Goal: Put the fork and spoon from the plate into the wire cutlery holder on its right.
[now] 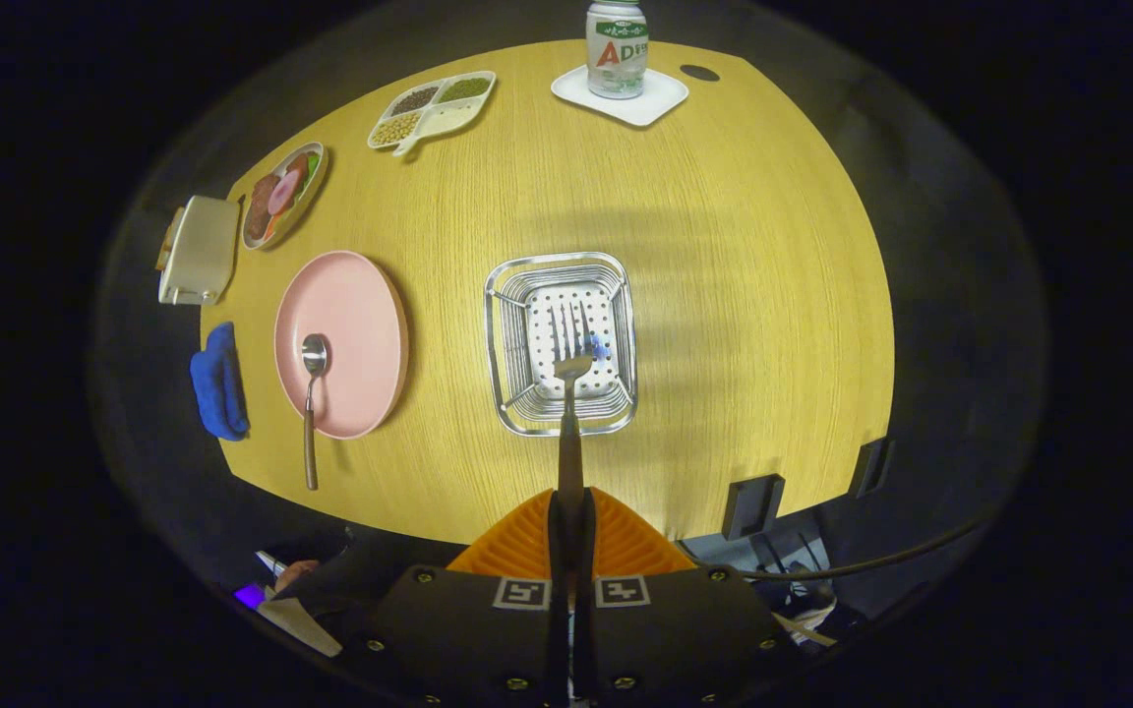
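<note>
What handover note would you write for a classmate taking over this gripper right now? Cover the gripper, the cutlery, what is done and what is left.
Gripper: shut on the fork, handle between the orange fingers, tines pointing ahead over the wire cutlery holder.
Spoon: on the pink plate left of the holder, handle sticking out over the table.
Done: fork lifted off the plate and brought over the holder.
Left: release the fork into the holder, then fetch the spoon and put it in too.

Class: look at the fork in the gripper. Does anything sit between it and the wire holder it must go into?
Nothing visible does: the fork, clamped in the gripper, hangs over the open wire holder.
</note>
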Demonstrator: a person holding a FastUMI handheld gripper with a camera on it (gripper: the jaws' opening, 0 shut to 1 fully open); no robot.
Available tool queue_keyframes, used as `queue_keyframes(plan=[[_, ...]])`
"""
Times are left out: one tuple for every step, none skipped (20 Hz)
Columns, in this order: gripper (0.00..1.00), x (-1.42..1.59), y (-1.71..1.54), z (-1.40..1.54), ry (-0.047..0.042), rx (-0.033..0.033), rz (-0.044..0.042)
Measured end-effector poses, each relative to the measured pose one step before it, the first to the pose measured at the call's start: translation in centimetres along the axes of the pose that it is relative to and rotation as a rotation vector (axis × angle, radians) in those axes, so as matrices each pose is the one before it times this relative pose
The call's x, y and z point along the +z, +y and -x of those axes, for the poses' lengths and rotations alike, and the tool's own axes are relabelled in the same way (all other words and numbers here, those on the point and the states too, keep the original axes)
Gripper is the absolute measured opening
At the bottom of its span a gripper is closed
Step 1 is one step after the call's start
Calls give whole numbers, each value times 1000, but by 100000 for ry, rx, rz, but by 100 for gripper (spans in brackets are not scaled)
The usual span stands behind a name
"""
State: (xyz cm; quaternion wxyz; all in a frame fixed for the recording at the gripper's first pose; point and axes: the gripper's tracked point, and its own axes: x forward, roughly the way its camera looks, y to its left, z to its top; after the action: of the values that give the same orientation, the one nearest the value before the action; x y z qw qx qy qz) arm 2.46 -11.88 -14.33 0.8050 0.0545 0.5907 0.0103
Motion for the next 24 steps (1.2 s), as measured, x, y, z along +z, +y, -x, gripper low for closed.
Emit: queue_keyframes(plan=[[2, 193, 161, -43, 816, 641, -764], [2, 131, 40, -122, 1108, 96, -540], [2, 155, 48, -150, 919, 298, -516], [2, 230, 55, -145, 794, 73, -483], [2, 425, -17, -211, 618, 147, -1018], [2, 134, -61, -165, 668, 73, -1091], [2, 248, -92, -129, 465, 27, -1169], [2, 207, -146, -133, 375, 39, -1111], [2, 158, -94, -50, 99, 356, -1302], [2, 164, -4, -141, 210, 579, -1340], [2, 47, 167, -28, 353, 1434, -883], [2, 55, 141, -142, 345, 774, -734], [2, 64, 30, -55, -216, 391, -382], [2, -82, 9, 12, -287, 249, 50], [2, -14, 4, -50, -436, 350, -305], [2, 17, 142, -68, -635, 1088, -911], [4, -62, 154, -72, -451, 1485, -1175], [9, 48, 212, 39, -1158, 1609, -1538], [12, -29, 226, -123, -1074, 1598, -1432], [18, -256, 129, 88, -554, 802, -549], [25, -212, -172, 28, -631, -24, -108], [31, -205, 250, 90, -360, 1210, -44], [43, -188, -104, 356, -540, 272, 8], [54, -141, 27, 42, -954, 357, -277]])
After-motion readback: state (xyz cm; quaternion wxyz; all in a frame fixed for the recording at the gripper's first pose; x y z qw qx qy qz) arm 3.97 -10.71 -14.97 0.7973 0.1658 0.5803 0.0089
